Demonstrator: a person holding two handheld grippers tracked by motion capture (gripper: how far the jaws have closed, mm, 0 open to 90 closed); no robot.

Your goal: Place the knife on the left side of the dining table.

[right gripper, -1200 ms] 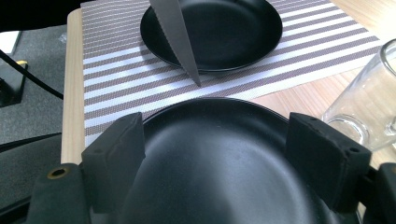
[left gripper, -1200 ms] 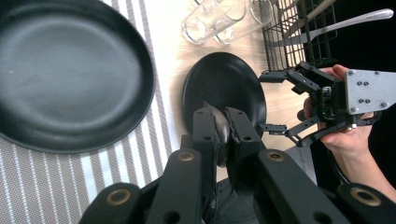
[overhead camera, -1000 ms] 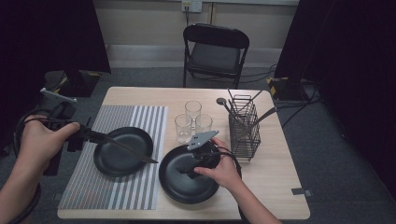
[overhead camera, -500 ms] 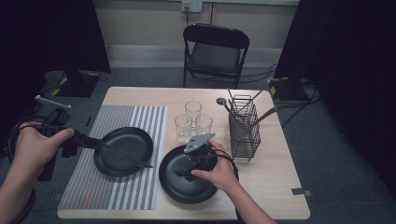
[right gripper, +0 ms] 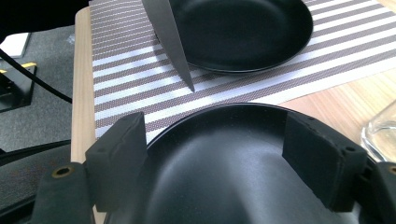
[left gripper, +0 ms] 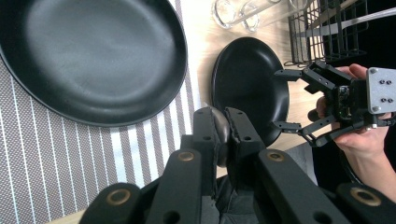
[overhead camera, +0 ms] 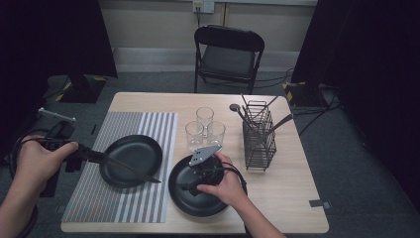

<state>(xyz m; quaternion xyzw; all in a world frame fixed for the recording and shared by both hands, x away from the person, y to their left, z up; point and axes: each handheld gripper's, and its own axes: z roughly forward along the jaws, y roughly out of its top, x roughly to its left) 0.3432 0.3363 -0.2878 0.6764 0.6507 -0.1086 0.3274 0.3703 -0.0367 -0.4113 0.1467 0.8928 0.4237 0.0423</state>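
Left gripper (overhead camera: 81, 153), frame left, has sunk lower, jaws pinching knife (overhead camera: 130, 168) handle; blade tip now past near rim of plate on mat (overhead camera: 131, 159). Right gripper (overhead camera: 195, 179) at centre bottom, jaws spread, over second plate (overhead camera: 185, 203), just narrowing slightly, not clamping. Knife likely about to be laid beside plate

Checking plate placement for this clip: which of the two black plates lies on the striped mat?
The left black plate lies on the striped mat. The right black plate, under the right tool, rests on bare wood.
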